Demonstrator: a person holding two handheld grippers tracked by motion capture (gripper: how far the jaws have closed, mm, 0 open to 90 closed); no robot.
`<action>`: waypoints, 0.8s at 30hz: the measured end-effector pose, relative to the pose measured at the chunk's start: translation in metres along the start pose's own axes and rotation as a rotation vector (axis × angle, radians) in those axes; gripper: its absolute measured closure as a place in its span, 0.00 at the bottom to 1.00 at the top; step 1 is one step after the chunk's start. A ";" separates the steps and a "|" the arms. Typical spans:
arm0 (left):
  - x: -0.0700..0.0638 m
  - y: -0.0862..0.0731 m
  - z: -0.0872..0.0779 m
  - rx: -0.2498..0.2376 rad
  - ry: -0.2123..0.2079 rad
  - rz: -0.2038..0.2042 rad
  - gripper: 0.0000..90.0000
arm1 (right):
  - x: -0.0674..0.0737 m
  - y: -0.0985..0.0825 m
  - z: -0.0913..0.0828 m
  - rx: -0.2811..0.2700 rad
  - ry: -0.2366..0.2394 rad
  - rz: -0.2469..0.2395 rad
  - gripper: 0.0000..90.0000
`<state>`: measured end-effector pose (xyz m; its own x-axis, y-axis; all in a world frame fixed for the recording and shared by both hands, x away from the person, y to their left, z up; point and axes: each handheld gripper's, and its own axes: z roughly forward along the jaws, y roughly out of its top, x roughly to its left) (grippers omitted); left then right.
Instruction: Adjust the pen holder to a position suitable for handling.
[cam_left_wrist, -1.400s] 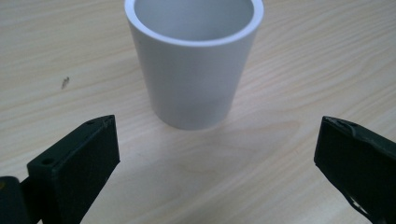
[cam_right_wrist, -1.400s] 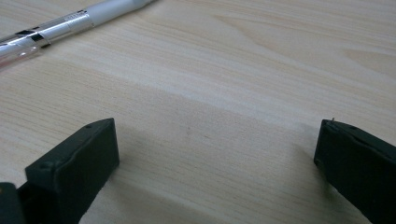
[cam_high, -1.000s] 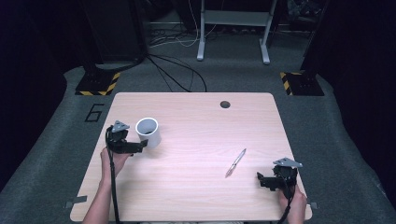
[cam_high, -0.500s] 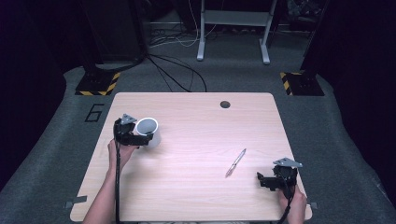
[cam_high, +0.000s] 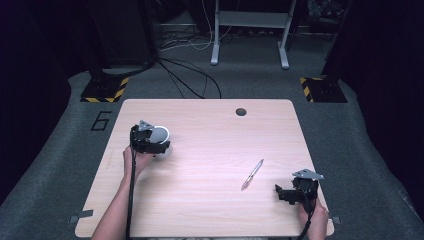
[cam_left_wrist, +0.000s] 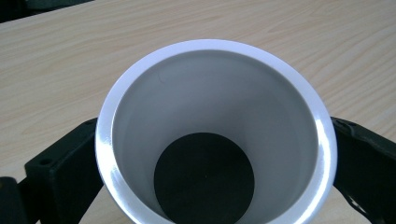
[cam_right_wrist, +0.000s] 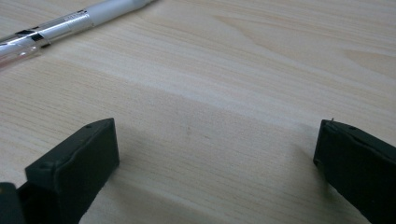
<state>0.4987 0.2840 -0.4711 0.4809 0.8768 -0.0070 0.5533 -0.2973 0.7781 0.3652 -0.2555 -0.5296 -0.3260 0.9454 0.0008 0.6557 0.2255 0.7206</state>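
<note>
From above, your left hand-held gripper (cam_high: 159, 141) sits at the white round plastic cup (cam_high: 161, 136) on the left of the light wooden table (cam_high: 210, 150); your right hand-held gripper (cam_high: 284, 194) rests near the right front corner, just beyond the clear-and-white pen (cam_high: 252, 174). In the left gripper view, the cup (cam_left_wrist: 215, 135) stands between both jaws, touching them, grasped. In the right gripper view, the jaws stand wide apart over bare table (cam_right_wrist: 224, 93), the pen (cam_right_wrist: 70, 23) ahead to their left.

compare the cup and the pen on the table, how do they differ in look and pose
The cup is wide, white and round with an open mouth and a dark bottom; the pen is thin, long and pale with a clear section. The cup sits between the jaws of the left gripper, while the pen lies flat and free, apart from the open right gripper. Both rest on the wooden table.
</note>
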 end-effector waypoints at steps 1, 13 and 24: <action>0.000 0.000 0.001 -0.009 0.004 -0.003 0.01 | 0.000 0.000 0.000 0.000 0.000 0.000 0.00; 0.000 -0.002 0.004 -0.015 0.011 -0.012 0.07 | 0.000 0.000 0.000 0.000 -0.001 -0.003 0.00; -0.009 0.000 0.008 -0.020 -0.009 0.009 0.08 | 0.000 0.000 0.000 0.000 0.000 -0.002 0.00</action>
<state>0.5004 0.2733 -0.4757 0.4914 0.8709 -0.0055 0.5356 -0.2972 0.7905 0.3651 -0.2555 -0.5297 -0.3273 0.9449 -0.0013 0.6546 0.2277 0.7208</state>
